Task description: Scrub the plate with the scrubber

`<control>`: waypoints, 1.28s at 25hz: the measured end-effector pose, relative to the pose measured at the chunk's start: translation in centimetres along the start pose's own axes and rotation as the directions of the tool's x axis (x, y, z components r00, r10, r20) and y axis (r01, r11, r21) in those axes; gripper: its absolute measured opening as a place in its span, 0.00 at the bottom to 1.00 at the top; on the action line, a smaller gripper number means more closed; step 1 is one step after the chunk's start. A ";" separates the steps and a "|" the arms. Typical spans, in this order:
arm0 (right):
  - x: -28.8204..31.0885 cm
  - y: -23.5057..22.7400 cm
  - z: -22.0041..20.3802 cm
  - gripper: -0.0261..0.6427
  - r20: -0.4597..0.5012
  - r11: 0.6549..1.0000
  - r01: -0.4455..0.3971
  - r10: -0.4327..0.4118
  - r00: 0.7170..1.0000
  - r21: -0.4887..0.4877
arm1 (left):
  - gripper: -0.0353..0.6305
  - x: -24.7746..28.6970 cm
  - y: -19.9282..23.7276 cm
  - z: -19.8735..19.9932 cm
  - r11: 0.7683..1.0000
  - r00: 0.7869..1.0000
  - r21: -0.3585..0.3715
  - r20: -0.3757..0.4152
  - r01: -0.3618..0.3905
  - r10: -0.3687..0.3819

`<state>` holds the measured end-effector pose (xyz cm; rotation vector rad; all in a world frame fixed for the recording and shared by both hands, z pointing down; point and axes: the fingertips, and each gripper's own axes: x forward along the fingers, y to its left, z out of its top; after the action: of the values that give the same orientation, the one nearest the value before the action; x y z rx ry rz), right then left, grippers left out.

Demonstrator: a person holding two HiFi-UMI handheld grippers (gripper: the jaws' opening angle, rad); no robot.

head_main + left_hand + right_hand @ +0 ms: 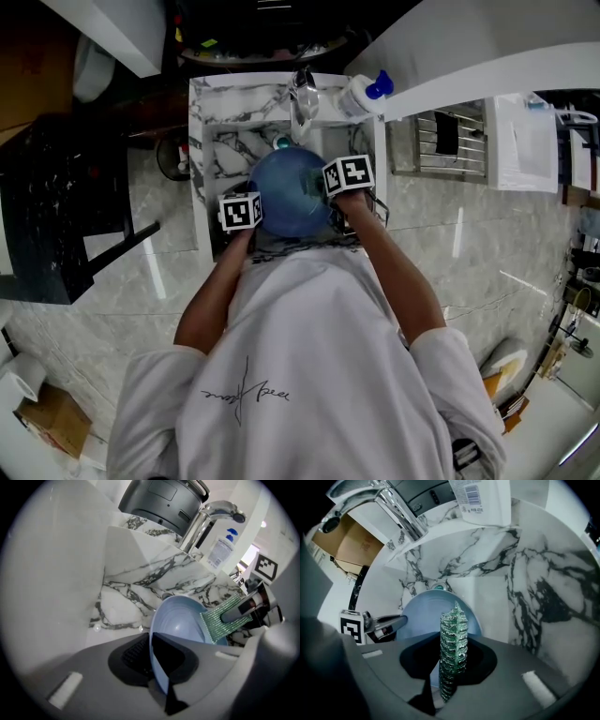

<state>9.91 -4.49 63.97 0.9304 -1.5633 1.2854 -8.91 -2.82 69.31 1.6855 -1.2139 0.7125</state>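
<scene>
The left hand-held gripper (157, 667) is closed narrow on the near rim of the blue plate (180, 620). It holds the plate tilted on its edge inside the marble sink (131, 597), in front of the faucet (206, 520). Whether the far edge of the plate rests on the sink bottom cannot be told. The right hand-held gripper (450, 667) is clamped on a green glittering scrubber (452, 639), which stands out edge-on between its jaws. In the left gripper view the free end of the scrubber lies over the upper right part of the plate's hollow face, touching it or very near.

The step in hand seems to be the scrubbing itself. To do it well, the right hand-held gripper should lay the flat side of the scrubber on the face, not only the thin edge. It should work in overlapping strokes from the rim to the middle, so that no part is missed. The left grip must remain firm, because only a small part of the rim is held and a strong push could turn the plate or make it slip. Pressing toward the held rim looks safer than pressing away from it.

The plate is round, shallow and pale blue, with a smooth glossy surface and a low raised rim. No dirt or foam is visible on it in these views.
</scene>
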 end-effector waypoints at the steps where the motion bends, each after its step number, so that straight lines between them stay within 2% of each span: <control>1: 0.1 0.9 0.0 0.13 0.008 0.999 -0.039 0.039 0.999 0.002 | 0.12 0.0 0.0 -0.1 1.000 1.000 -0.001 -0.001 0.001 -0.001; 4: 0.9 3.7 0.0 0.13 0.020 0.990 -0.144 0.144 0.989 0.001 | 0.12 0.0 0.0 0.0 1.000 1.000 -0.001 0.001 0.003 -0.003; 11: 3.0 7.9 -1.1 0.13 -0.010 0.959 -0.281 0.281 0.960 0.026 | 0.12 -0.1 -0.1 0.1 1.000 1.000 -0.009 0.006 0.006 -0.006; 20: 4.5 9.7 -1.5 0.14 -0.014 0.937 -0.348 0.349 0.937 0.038 | 0.12 0.1 -0.1 0.1 1.000 1.000 -0.008 0.008 0.009 -0.009; 23: 4.9 10.3 -2.1 0.13 -0.038 0.928 -0.370 0.371 0.928 0.042 | 0.12 0.2 -0.5 0.2 1.000 1.000 0.023 0.012 0.021 -0.021; 32: 6.0 11.0 -3.7 0.14 -0.098 0.919 -0.394 0.392 0.915 -0.003 | 0.12 0.2 -0.4 0.2 1.000 1.000 0.015 0.012 0.023 -0.024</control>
<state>-1.70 1.09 66.36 0.5425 -1.7419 1.5603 -8.43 -3.03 69.30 1.7159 -1.1976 0.6999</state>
